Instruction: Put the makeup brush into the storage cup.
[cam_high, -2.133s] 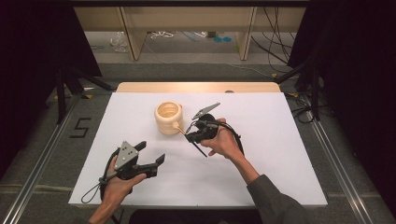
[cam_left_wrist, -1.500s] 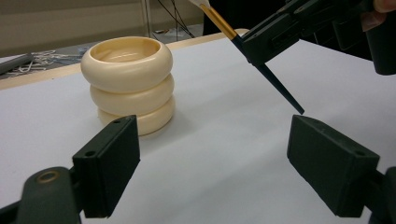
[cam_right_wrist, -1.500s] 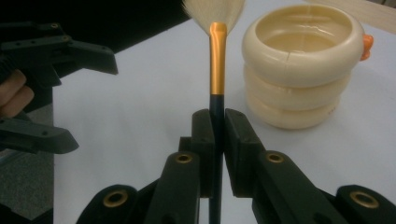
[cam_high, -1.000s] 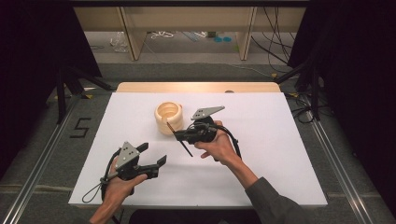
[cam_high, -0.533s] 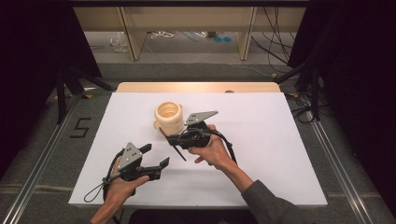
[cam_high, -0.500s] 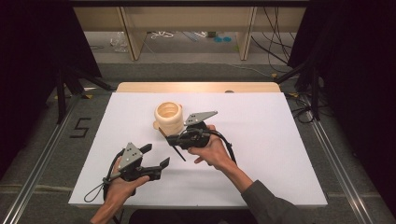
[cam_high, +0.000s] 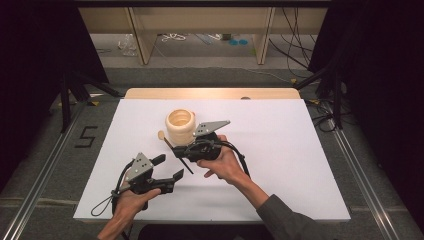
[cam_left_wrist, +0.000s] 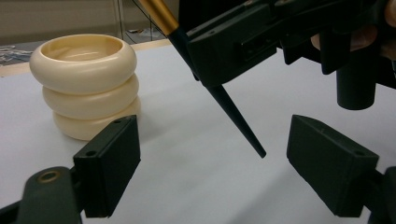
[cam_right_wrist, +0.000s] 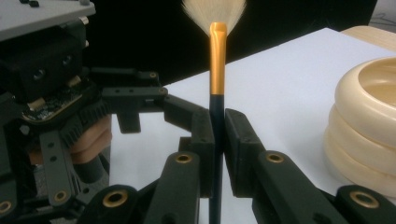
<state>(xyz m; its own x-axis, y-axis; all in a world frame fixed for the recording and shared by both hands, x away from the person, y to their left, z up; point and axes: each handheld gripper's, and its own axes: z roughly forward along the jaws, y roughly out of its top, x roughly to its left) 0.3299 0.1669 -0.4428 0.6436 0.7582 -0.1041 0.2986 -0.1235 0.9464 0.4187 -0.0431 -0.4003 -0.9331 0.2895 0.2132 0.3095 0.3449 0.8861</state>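
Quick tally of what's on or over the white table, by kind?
Cream ringed holder: 1
Brush, gold ferrule, dark handle, clamped in the right gripper: 1
Grippers, the right one and the left gripper: 2
Total: 4

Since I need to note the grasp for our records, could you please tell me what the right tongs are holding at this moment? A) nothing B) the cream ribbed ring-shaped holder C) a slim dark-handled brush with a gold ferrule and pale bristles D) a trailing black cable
C: in the right gripper view the right tongs are closed on the slim dark-handled brush with a gold ferrule and pale bristles, while the cream ribbed ring-shaped holder stands apart beside them.
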